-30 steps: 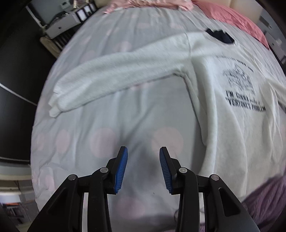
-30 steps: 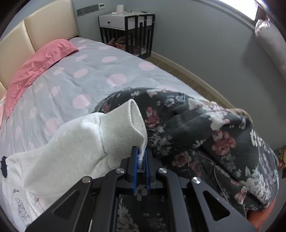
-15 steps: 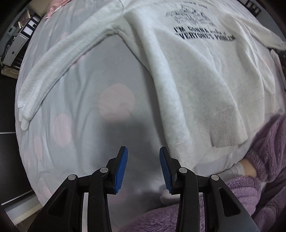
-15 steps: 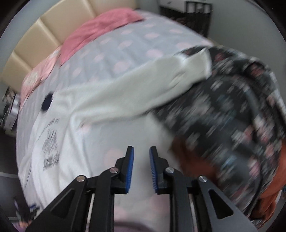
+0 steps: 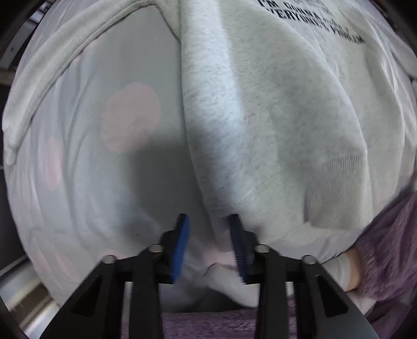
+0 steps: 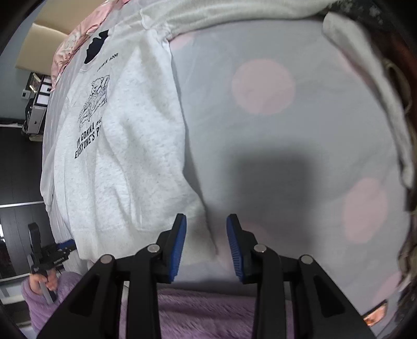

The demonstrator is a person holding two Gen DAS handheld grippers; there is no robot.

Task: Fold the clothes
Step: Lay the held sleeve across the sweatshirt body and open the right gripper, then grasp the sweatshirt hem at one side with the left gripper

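- I am holding my left gripper pointing straight down over the near edge of the bed, its blue pads either side of the lower left corner of the white sweatshirt.
- Its jaws have just been closing, with the ribbed hem corner between them; a gap is showing beside the left pad, so they are not pinching the cloth.
- My right gripper is tilting steeply downward just beside the sweatshirt's lower right corner, above bare polka-dot cover.
- Its jaws have just been opening and are standing apart with nothing between them.
- In the right wrist view my left hand, in a purple fleecy sleeve, is gripping the other tool's handle at the hem's far corner.
- The sweatshirt is lying print-up and flat on the bed, both sleeves spread outward, one cuff resting on a dark floral garment.
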